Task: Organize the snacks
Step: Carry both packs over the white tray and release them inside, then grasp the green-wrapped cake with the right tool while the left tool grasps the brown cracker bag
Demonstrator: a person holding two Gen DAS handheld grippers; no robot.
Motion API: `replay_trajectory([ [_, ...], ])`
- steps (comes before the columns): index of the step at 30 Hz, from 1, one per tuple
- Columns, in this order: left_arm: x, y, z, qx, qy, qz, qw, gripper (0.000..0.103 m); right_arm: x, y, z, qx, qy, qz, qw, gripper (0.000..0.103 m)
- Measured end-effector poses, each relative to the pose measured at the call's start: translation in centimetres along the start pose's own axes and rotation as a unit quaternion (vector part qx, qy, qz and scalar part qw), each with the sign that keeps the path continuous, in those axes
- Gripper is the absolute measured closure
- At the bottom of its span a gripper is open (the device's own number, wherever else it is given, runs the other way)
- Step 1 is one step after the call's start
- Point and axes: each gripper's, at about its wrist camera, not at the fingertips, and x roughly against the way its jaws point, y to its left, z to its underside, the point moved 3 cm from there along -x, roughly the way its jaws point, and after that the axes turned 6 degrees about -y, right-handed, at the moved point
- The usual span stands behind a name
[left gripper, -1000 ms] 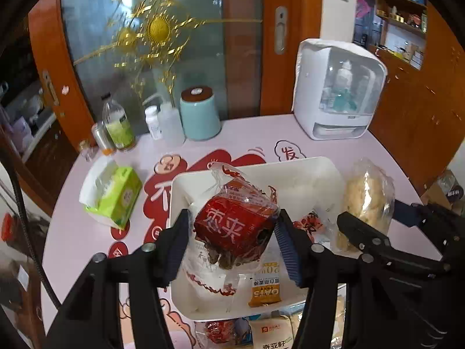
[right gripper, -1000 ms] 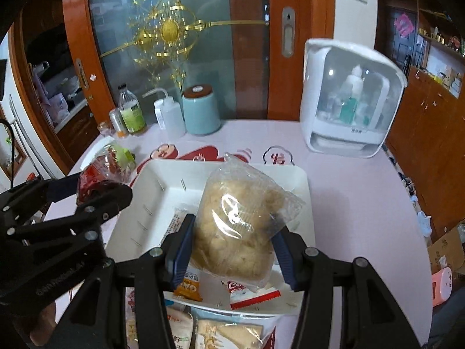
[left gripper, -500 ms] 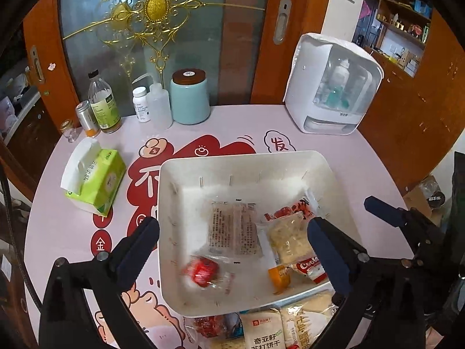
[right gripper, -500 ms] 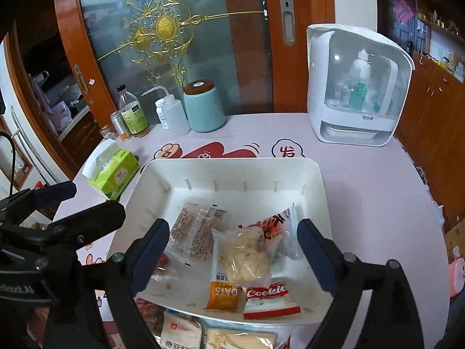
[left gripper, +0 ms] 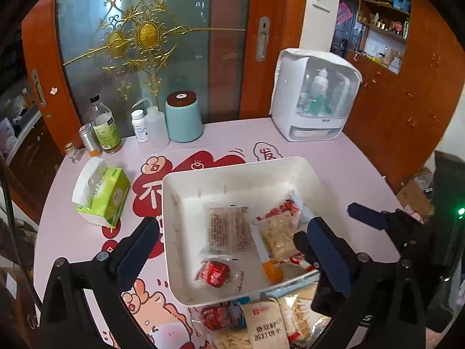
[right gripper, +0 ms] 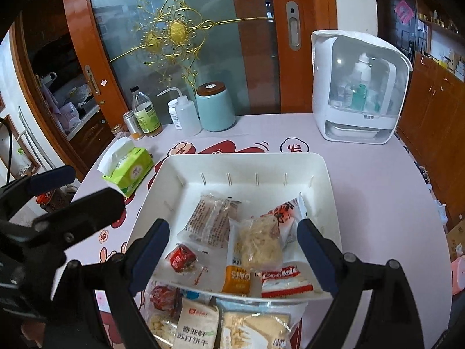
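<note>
With both hand-held grippers, left point(left gripper: 232, 244) and right point(right gripper: 232, 241), wide open, empty above tray point(right gripper: 180, 171): drop to loose packets point(right gripper: 197, 325) below tray, pinch mid-body.

A white tray point(right gripper: 325, 174) holds loose packets: a red one point(right gripper: 181, 258) at 7 o'clock, a clear brown one point(right gripper: 213, 218) mid-tray, a pale crumbly one point(right gripper: 260, 242) at 4 o'clock.
</note>
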Motion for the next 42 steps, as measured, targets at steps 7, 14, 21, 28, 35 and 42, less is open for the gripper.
replay_trajectory([
  [7, 2.7, 0.4, 1.1, 0.009, -0.009, 0.015, 0.9998, 0.002, 2.4, 1.0, 1.7, -0.008, -0.005, 0.003, 1.000, 0.013],
  [14, 5.8, 1.0, 3.0, 0.016, -0.018, 0.021, 0.9995, 0.002, 5.3, 1.5, 3.8, -0.021, -0.009, 0.012, 1.000, 0.013],
  [21, 8.3, 1.4, 5.0, 0.014, -0.027, 0.030, 0.9991, 0.002, 8.5, 1.8, 6.0, -0.032, -0.015, 0.030, 0.999, 0.013],
  [28, 10.4, 1.2, 6.4, 0.009, -0.039, 0.042, 0.9983, 0.002, 11.3, 1.2, 7.6, -0.050, -0.023, 0.055, 0.997, 0.013],
  [35, 11.6, 0.4, 7.9, -0.019, -0.046, 0.045, 0.9977, 0.002, 13.6, 0.3, 9.2, -0.066, -0.032, 0.070, 0.995, 0.013],
  [42, 11.3, 0.1, 11.2, -0.056, -0.022, 0.040, 0.9974, 0.002, 14.1, -0.5, 12.6, -0.067, -0.003, 0.097, 0.993, 0.013],
])
